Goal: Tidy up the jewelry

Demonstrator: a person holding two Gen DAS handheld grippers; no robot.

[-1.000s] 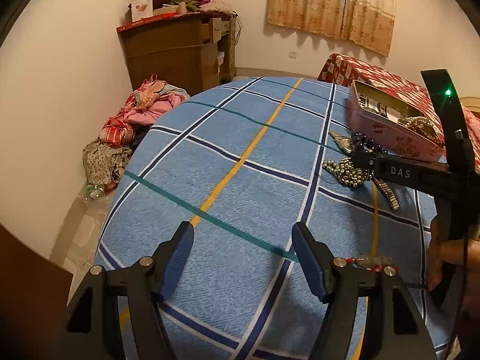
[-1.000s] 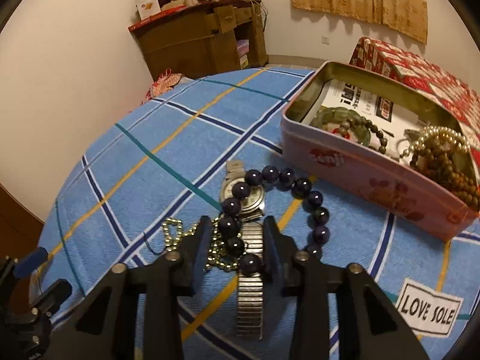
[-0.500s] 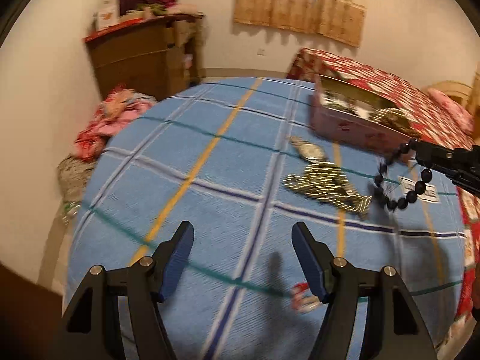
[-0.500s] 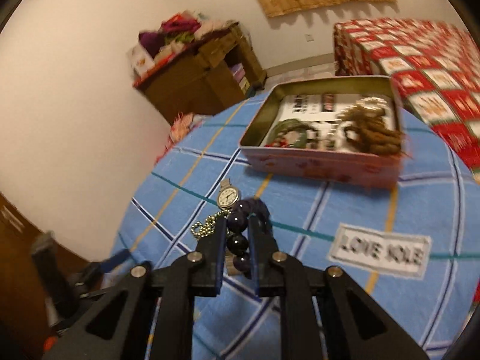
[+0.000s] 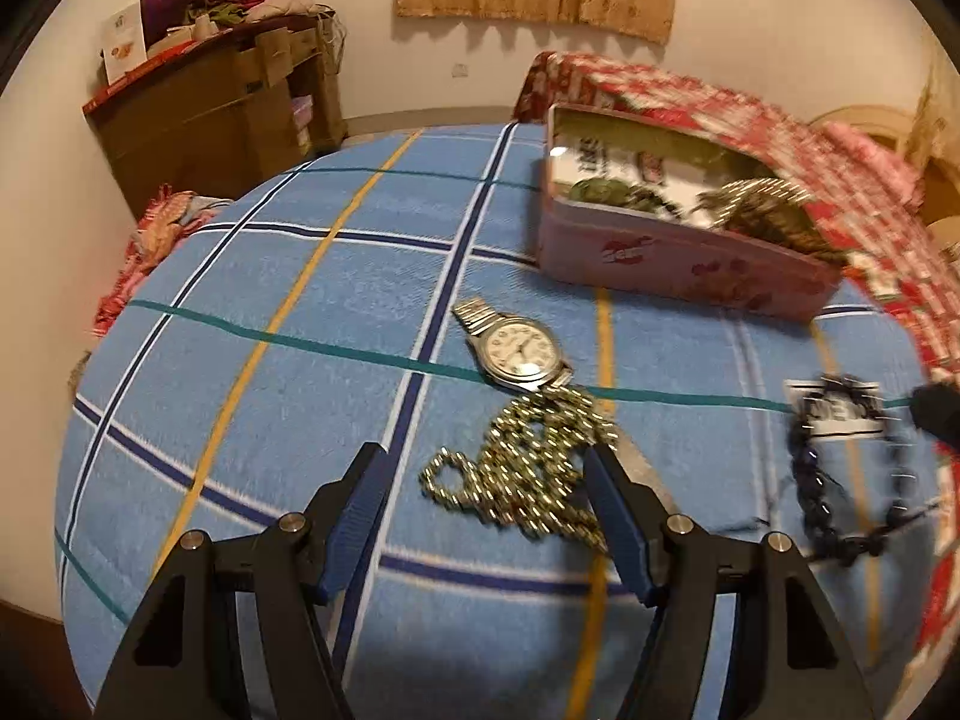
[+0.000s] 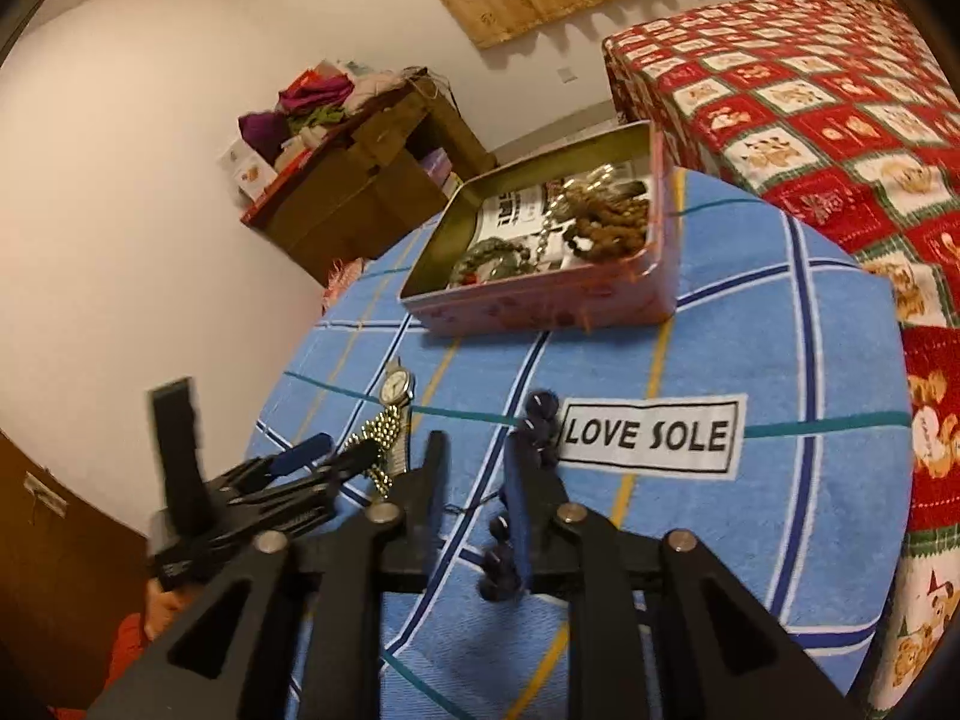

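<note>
On the blue checked cloth (image 5: 252, 396), seen from the left wrist, the left gripper (image 5: 489, 495) is spread wide around a gold bead chain (image 5: 528, 468) just below a wristwatch (image 5: 519, 351), with the pink tin (image 5: 678, 261) behind. From the right wrist, the right gripper (image 6: 477, 471) looks partly apart, and the dark bead bracelet (image 6: 540, 414) hangs against its right finger; whether it is pinched, I cannot tell.

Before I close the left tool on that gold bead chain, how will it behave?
Probably floppy: the gold bead chain lies in a loose tangled heap. Likely slippery, since its small beads look shiny. It lies against the watch, so lifting may nudge that.
</note>
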